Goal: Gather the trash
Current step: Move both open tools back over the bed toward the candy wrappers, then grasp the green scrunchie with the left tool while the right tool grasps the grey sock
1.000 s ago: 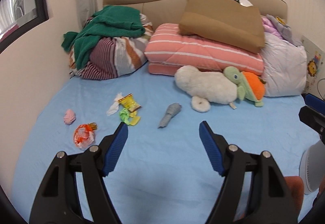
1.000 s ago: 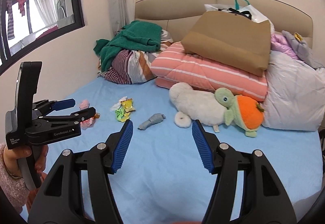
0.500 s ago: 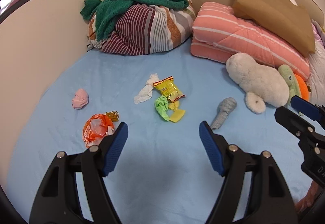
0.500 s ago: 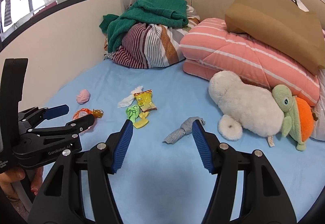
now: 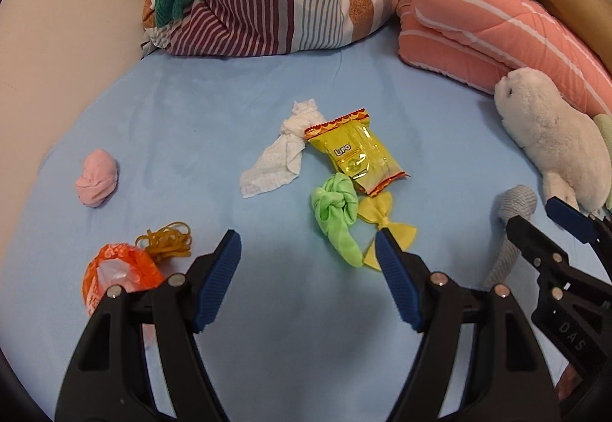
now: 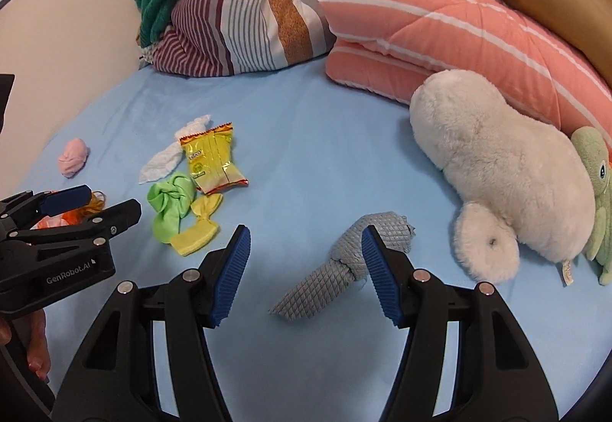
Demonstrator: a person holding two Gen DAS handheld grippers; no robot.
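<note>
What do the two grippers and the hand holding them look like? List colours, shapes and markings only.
Both are black plastic clamp-style tools with silver rivets and ribbed blue pads. The left gripper carries white "GenRobot.AI" lettering. The right gripper shows embossed letters "DAS". The person's hand has bare fingers; no sleeve or cable shows.

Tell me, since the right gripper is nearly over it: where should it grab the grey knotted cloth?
Grip the narrow knotted waist of the grey cloth, coming from above with the right gripper and the fingers across its length. It lies flat on the blue sheet, so the bunched middle probably gives the firmest hold.
</note>
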